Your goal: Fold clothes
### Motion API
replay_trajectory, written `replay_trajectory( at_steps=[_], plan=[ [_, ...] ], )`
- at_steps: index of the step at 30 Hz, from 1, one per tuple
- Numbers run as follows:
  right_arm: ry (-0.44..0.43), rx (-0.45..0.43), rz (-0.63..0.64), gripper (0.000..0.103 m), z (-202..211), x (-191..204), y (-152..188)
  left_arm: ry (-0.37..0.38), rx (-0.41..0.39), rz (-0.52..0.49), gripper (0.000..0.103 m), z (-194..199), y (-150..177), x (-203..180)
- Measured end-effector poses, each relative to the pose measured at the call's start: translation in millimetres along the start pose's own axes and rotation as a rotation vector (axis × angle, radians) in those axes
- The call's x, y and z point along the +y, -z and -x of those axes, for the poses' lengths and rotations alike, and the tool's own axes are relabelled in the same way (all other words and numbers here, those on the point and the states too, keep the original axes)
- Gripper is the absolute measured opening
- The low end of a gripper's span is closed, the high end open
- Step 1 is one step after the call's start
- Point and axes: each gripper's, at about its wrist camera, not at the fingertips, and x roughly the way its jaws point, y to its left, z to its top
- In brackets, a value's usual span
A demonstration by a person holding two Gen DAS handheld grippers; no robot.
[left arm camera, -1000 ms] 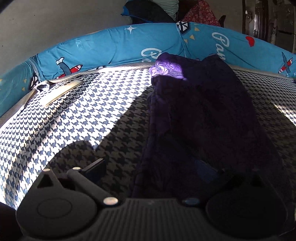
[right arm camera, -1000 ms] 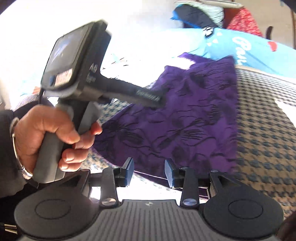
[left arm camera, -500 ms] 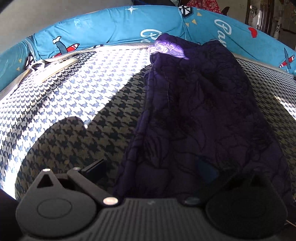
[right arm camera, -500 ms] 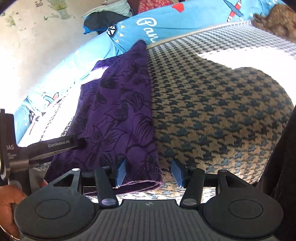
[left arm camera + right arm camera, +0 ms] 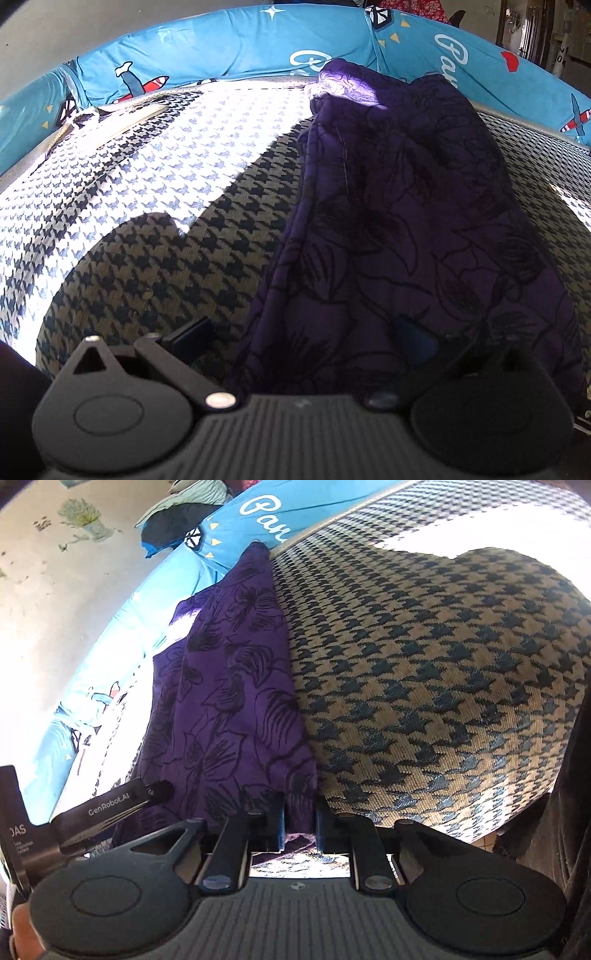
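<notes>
A long purple garment with a black flower print [image 5: 399,229] lies in a narrow strip on the houndstooth-patterned bed cover [image 5: 177,229], reaching from the near edge to the blue cartoon-print bolster [image 5: 229,48] at the far side. The right gripper [image 5: 300,821] is clamped on the near hem of the cloth. The left gripper [image 5: 303,336] has its fingers wide apart, with the near end of the cloth between them. Strong sunlight falls on part of the cover. A pale wall with small plant stickers [image 5: 79,517] stands behind.

Black ribbed tongs [image 5: 299,829], silver screws, blue pads [image 5: 282,825]
</notes>
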Motion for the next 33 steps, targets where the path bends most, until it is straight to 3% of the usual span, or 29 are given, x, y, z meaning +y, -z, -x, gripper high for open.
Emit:
replay_trajectory(
  at_steps=[9,18,27,33],
  plan=[
    [0.054,0.021,0.127,0.011,3,14,6,-0.009,0.019,0.013,0.103,8,7,3],
    [0.086,0.076,0.126,0.011,-8,13,3,-0.017,0.032,0.014,0.103,11,11,3],
    [0.092,0.093,0.130,0.013,9,9,8,-0.018,0.046,0.012,0.103,13,14,2],
    [0.032,0.120,0.151,0.013,15,10,12,-0.022,0.050,0.013,0.103,15,15,0]
  ],
)
